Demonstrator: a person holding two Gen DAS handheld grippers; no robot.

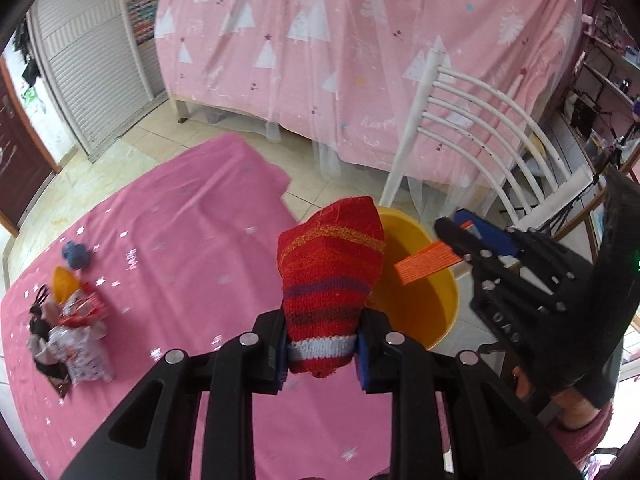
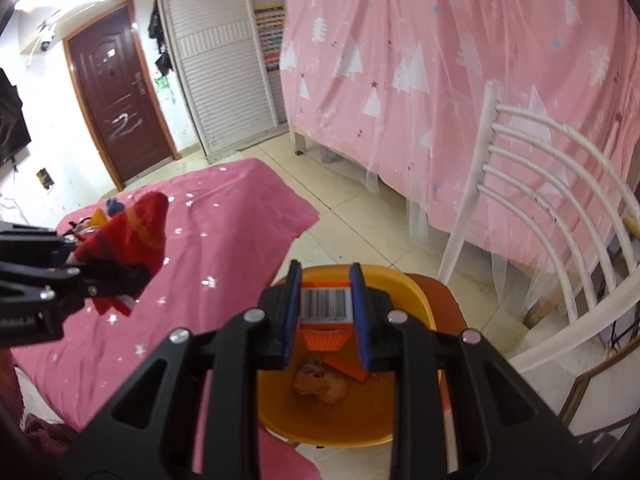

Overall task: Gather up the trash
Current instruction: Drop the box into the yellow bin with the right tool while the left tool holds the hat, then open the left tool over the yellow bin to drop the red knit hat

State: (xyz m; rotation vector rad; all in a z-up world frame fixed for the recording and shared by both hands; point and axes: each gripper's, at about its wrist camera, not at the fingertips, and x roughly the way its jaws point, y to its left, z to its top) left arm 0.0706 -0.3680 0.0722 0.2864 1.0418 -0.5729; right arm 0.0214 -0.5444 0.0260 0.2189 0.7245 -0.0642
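Pink cloth (image 1: 180, 208) fills the frame's left; my left gripper (image 1: 322, 354) clamps a sock (image 1: 328, 280), my right gripper (image 2: 326, 320) pinches an orange box (image 2: 325, 312) over the bin (image 2: 328, 420) at lower centre, ready for dropping.

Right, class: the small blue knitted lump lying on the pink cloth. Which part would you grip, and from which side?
Probably its rounded middle, coming down from above. The blue knitted lump lies low and soft on the pink cloth, with no edge to get under, and the yellow piece crowds one side; set the fingers across the two free sides.
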